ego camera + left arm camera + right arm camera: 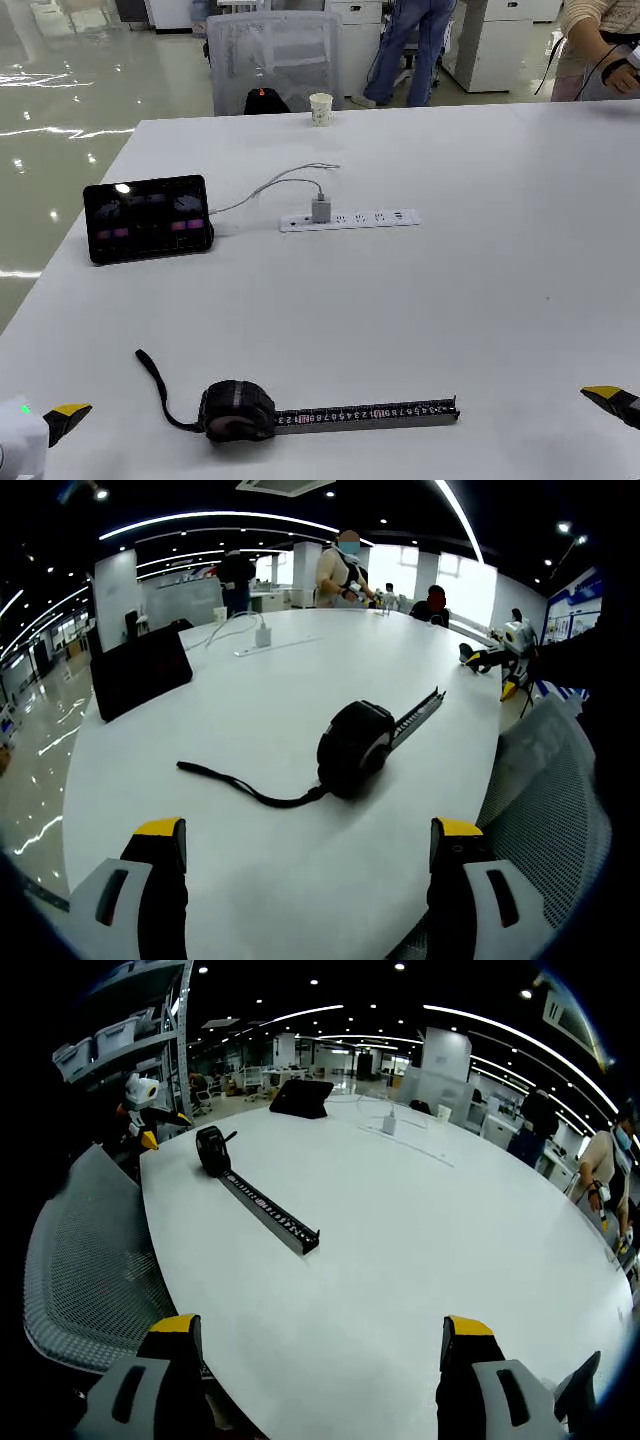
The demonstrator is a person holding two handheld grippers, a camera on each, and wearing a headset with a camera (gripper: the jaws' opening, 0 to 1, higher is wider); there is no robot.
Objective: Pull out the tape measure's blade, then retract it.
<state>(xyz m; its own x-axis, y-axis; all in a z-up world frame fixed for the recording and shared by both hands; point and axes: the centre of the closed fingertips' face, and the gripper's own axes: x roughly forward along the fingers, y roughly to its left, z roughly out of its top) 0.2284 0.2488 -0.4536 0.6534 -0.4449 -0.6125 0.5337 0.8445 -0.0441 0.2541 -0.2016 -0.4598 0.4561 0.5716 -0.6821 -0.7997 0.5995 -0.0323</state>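
The left gripper is open: its two yellow-tipped jaws stand wide apart with nothing between them. The right gripper is likewise open and holds nothing. Both grippers sit at the near edge of the white table, clear of the work.

The tape measure lies on the table ahead of the left gripper, slightly toward its right jaw and apart from both jaws. Its case is black and round. The blade is drawn out of the case and runs away from the left gripper toward the right gripper, resting on the table surface. A black wrist strap trails from the case across the table toward the left jaw side, not touching the jaw.

From the right gripper, the blade's free end is the nearest part. It lies ahead and to the left of the left jaw, with the case at the far end of the blade.

Well beyond both grippers, a dark tablet stands propped on the table. A white power strip with a charger plugged in lies beside it. A paper cup stands near the far edge.
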